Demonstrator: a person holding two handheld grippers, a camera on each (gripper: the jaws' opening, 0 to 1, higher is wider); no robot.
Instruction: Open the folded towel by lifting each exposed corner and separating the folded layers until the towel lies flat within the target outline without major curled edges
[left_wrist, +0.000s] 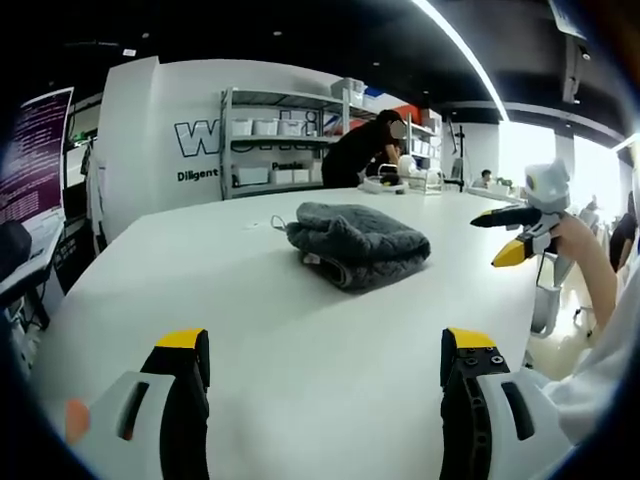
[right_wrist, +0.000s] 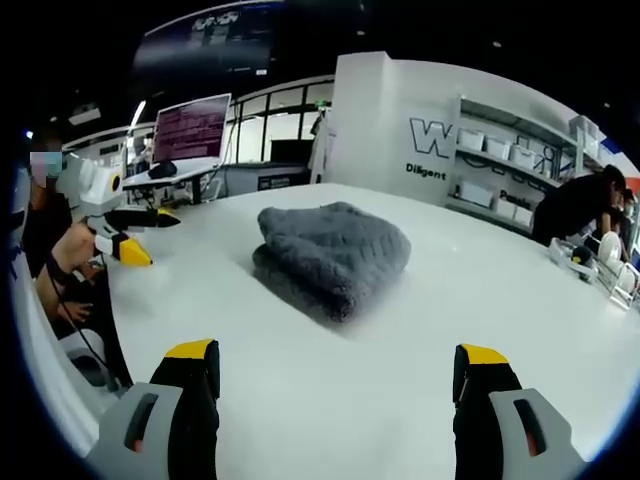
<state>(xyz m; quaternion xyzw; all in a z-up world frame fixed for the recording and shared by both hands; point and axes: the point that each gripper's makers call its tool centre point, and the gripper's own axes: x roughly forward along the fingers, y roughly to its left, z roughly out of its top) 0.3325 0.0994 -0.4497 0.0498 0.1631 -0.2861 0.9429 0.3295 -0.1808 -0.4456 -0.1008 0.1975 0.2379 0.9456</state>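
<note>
A grey folded towel (left_wrist: 358, 243) lies in a thick bundle on the white table (left_wrist: 250, 330), folded edges facing the left gripper view. My left gripper (left_wrist: 328, 345) is open, jaws wide apart, a good distance short of the towel. My right gripper (left_wrist: 497, 238) comes in from the right, open, above the table edge and apart from the towel. In the right gripper view the towel (right_wrist: 333, 255) sits straight ahead of my open right gripper (right_wrist: 335, 352), with bare table (right_wrist: 480, 300) between them. The left gripper (right_wrist: 155, 238) shows at the left, also open.
A person in black (left_wrist: 365, 150) bends over small items (left_wrist: 400, 178) at the table's far end, near a dish rack (right_wrist: 610, 265). Metal shelves with bins (left_wrist: 280, 140) stand behind. A monitor (right_wrist: 190, 130) sits on a desk beyond. My forearm (left_wrist: 590, 265) reaches in at right.
</note>
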